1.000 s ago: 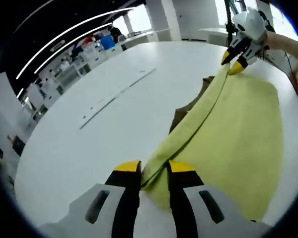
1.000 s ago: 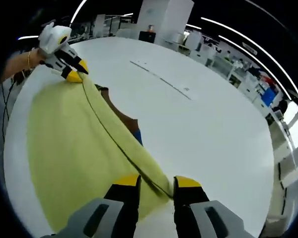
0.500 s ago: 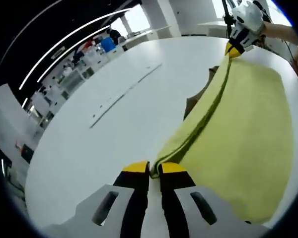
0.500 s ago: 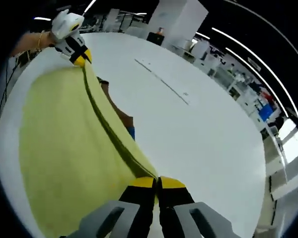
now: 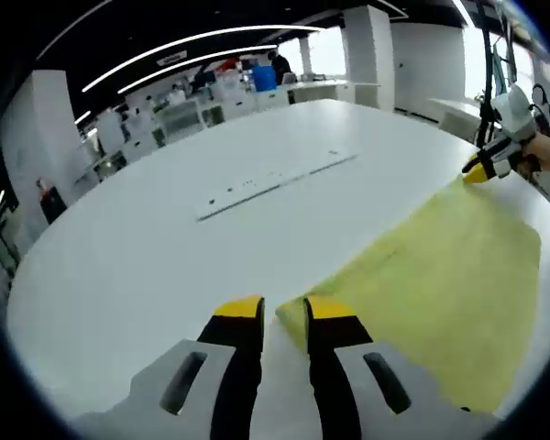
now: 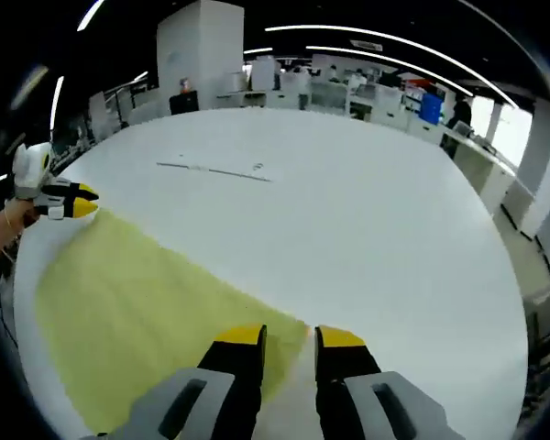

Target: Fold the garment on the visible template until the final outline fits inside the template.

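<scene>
Lying flat on table (image 5: 165,247): yellow garment (image 5: 440,284)

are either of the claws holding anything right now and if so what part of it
Nothing is held. The left claw stands open with a corner of the yellow garment lying flat between its jaws; the right claw is likewise open at the opposite corner.

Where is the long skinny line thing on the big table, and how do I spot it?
Start at the big white table. The yellow-green garment lies flat on the near side, and farther back, well apart from it, is a thin pale strip lying flat on the bare tabletop. It is the only long narrow straight thing there, with tiny dark marks along it.
</scene>
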